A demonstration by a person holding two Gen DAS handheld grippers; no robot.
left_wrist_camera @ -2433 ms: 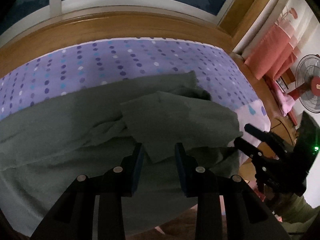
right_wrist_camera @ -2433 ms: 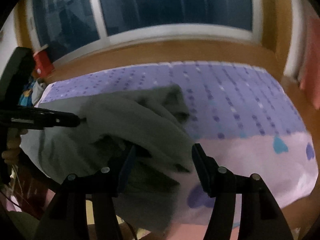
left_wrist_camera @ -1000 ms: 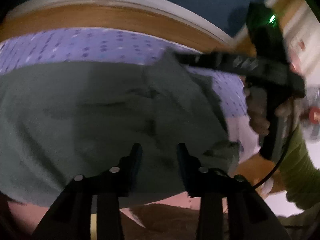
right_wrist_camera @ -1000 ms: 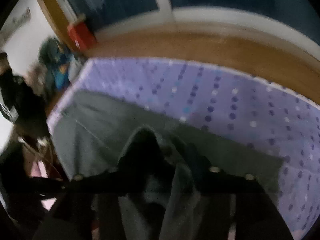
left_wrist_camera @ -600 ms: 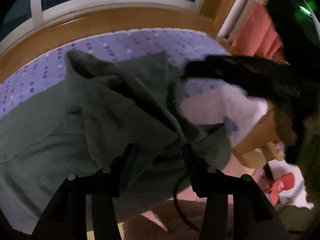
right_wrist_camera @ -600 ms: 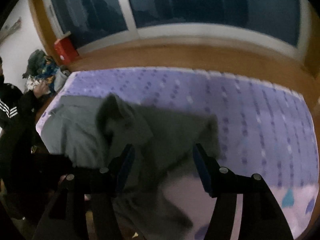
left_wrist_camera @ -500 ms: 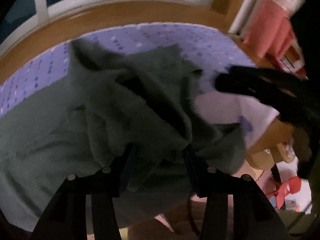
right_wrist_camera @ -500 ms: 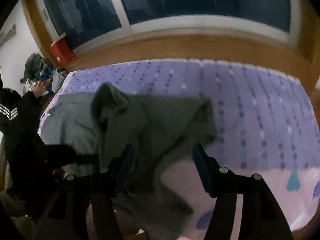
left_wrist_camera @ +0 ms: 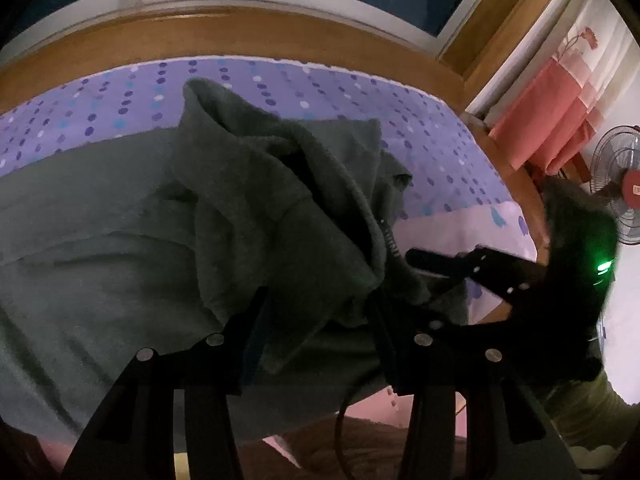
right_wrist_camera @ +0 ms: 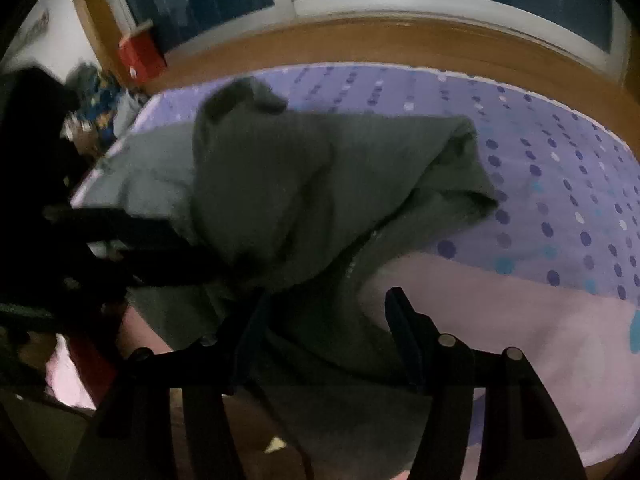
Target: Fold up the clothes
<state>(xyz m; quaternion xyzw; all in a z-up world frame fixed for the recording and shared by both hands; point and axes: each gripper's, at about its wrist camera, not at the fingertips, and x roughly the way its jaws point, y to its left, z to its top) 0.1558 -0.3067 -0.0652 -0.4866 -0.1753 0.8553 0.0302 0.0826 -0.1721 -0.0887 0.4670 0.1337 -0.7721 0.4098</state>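
A grey-green zip garment (left_wrist_camera: 280, 208) lies on the bed. Its right part is folded over the body in a loose, bunched heap (right_wrist_camera: 300, 184), and the zip edge runs down toward the near bed edge. My left gripper (left_wrist_camera: 316, 320) stands open at the garment's near edge, with a fold of the heap lying between its fingers. My right gripper (right_wrist_camera: 326, 320) is open too, low over the zip side of the cloth. In the left wrist view the right gripper (left_wrist_camera: 420, 264) reaches in from the right to the zip edge. The left gripper (right_wrist_camera: 132, 240) shows dark and blurred at the left.
The purple dotted sheet (left_wrist_camera: 120, 100) ends in a pale pink band (right_wrist_camera: 520, 320) at the near edge. A wooden sill (left_wrist_camera: 240, 32) and dark window stand behind. A pink curtain (left_wrist_camera: 548, 120) and fan (left_wrist_camera: 624, 200) are right; a red box (right_wrist_camera: 140, 56) is far left.
The garment's right part has been brought over to the left and now rests as a heap on the body. The right gripper has come down and nearer to the zip edge.
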